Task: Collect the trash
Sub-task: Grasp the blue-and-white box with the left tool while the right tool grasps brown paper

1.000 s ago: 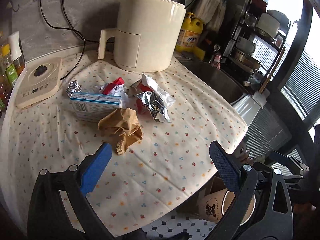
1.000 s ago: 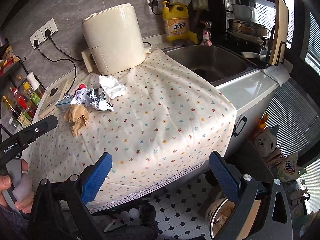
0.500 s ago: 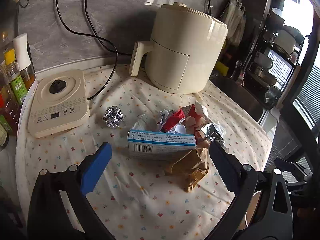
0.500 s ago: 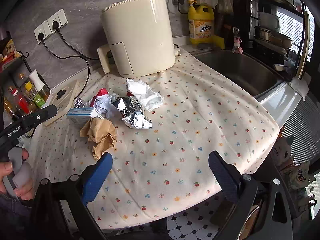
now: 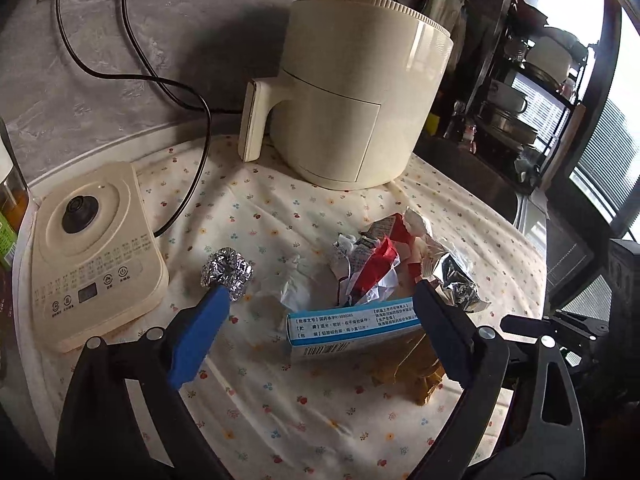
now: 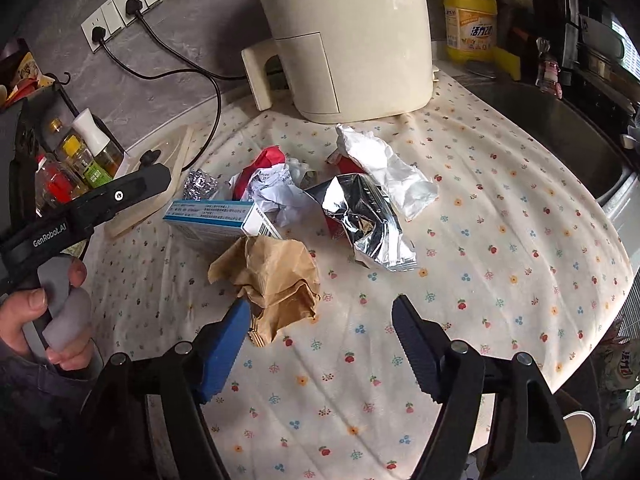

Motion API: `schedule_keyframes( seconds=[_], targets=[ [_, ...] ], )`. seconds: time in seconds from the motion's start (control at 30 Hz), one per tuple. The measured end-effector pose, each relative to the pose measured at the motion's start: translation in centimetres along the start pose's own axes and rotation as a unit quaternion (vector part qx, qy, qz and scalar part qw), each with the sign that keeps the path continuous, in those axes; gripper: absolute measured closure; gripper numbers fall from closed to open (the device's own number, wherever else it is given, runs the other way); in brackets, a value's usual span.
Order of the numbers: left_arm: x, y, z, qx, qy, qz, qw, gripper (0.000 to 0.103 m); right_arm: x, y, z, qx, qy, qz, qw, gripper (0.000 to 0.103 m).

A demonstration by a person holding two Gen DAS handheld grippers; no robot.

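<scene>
A pile of trash lies on the flowered cloth: a blue-and-white box (image 5: 352, 328) (image 6: 216, 222), a crumpled brown paper bag (image 6: 276, 276) (image 5: 412, 364), a silver foil pouch (image 6: 364, 226) (image 5: 456, 280), a red-and-white wrapper (image 5: 372, 264) (image 6: 264, 184), white crumpled paper (image 6: 384, 164) and a foil ball (image 5: 228, 272) (image 6: 199, 184). My left gripper (image 5: 318, 304) is open, its fingers either side of the box and just short of it. My right gripper (image 6: 320, 312) is open, low over the cloth, its left finger beside the brown bag.
A cream air fryer (image 5: 352, 92) (image 6: 344, 36) stands behind the pile. A cream control base (image 5: 88, 248) sits at left, with a black cord (image 5: 192, 128). Bottles (image 6: 76, 160) stand at far left. A sink (image 6: 560, 120) and a yellow detergent jug (image 6: 470, 20) lie right.
Both grippers moved forward and down toward the trash pile. The left swung left to face the box; the right closed in on the brown bag. Both stayed open.
</scene>
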State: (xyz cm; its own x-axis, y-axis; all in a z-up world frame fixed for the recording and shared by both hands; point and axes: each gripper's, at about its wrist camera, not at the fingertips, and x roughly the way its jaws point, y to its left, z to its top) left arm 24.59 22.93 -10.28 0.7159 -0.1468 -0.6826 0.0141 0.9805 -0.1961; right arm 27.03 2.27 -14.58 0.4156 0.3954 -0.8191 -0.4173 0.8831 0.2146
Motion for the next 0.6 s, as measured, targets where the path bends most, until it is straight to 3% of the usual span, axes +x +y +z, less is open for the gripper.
schedule_keyframes(
  seconds=[0.17,0.2,0.3,0.37,0.6],
  targets=[
    [0.5,0.8,0.1,0.004,0.006,-0.019,0.9998,0.013,2.2,1.0,0.8,-0.002,0.018,0.013,1.000,0.031],
    [0.7,0.9,0.1,0.005,0.008,-0.022,0.9997,0.013,2.6,1.1,0.8,-0.001,0.024,0.017,1.000,0.038],
    [1.3,1.0,0.2,0.008,0.013,-0.033,0.9993,0.014,3.4,1.3,0.7,-0.005,0.044,0.020,0.999,0.078],
    [1.7,0.7,0.3,0.012,0.014,-0.040,0.9990,0.014,3.1,1.0,0.5,-0.001,0.039,0.022,0.999,0.086],
    [3.4,-1.1,0.5,0.038,0.024,-0.062,0.9970,0.014,1.2,-0.9,-0.3,0.021,0.023,0.007,0.999,0.090]
  ],
)
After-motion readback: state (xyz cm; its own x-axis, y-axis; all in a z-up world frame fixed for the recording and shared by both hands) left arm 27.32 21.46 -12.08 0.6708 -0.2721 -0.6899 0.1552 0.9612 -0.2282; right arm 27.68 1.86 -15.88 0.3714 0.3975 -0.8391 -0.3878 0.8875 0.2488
